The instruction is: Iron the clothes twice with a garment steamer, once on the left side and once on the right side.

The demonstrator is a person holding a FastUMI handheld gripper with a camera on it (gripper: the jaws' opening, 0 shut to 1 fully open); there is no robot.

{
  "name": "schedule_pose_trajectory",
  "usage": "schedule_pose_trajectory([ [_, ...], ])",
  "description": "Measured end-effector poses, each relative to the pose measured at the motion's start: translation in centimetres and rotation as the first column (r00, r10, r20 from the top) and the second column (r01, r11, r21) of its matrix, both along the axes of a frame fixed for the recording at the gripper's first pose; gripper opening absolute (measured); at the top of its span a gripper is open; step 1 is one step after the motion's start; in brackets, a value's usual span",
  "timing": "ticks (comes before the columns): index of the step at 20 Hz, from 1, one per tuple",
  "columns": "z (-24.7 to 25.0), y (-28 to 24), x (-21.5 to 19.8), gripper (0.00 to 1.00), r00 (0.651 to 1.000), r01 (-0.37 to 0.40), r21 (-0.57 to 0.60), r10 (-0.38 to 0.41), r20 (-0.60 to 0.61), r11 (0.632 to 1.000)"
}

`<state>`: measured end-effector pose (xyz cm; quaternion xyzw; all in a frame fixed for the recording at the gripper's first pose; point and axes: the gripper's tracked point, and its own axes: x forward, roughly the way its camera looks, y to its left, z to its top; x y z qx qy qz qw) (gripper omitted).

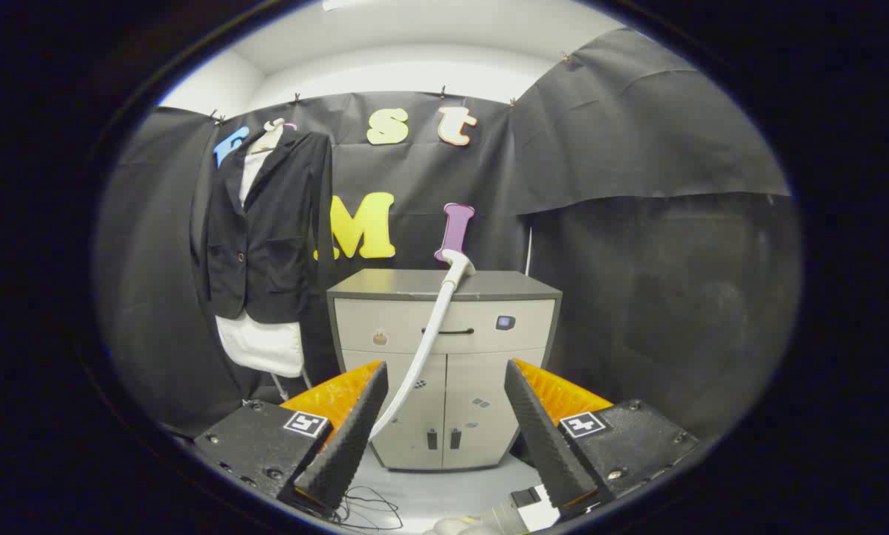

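Gripper view looks across a booth walled in black cloth (638, 148), with a pale ceiling above and a light floor (444, 490) below. Against the back wall stands a grey cabinet (444, 371) with a drawer over two doors. To its left hangs a dark jacket (266, 230) over a white garment, upright on a hanger, well beyond the fingers. The garment steamer (456, 264) has its white head resting on the cabinet top; its pale hose (426, 349) curves down in front of the drawer toward the left finger. The gripper (444, 438) is spread wide with nothing between its fingers. Thin cables (370, 509) lie on the floor.
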<state>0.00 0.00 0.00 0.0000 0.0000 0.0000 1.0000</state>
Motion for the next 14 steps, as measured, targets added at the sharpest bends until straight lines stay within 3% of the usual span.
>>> schedule_pose_trajectory([
  [14, -0.49, 0.8, -0.35, 0.98, 1.0, 0.005, -0.001, -0.005, -0.018, 1.0],
])
